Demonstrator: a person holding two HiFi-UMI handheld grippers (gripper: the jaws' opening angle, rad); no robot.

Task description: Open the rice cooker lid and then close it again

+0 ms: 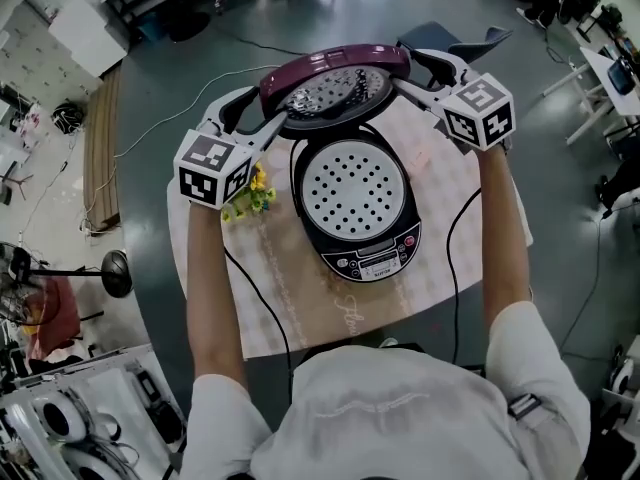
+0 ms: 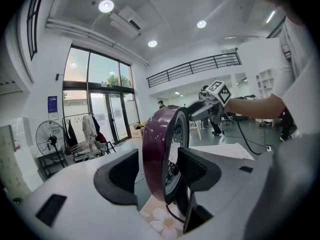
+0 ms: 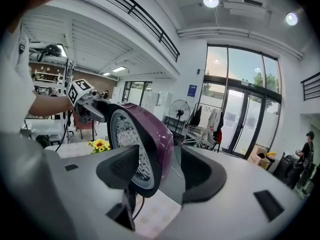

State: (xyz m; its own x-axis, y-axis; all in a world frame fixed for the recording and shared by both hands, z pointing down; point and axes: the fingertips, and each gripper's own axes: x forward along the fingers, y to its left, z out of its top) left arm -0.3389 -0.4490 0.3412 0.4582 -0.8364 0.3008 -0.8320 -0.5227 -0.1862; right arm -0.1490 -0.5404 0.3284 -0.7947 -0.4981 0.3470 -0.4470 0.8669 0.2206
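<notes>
Straddling the upright lid (image 1: 335, 68) with left gripper (image 2: 159, 170) and right gripper (image 3: 160, 171), jaws wide, not clamping, probably steadying it open.

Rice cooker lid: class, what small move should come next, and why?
Probably close the left gripper and right gripper on the rim of the lid. It stands raised over the open cooker body, and each gripper straddles its rim with jaws apart, pads not pressing. A grip seems needed before lowering it.
</notes>
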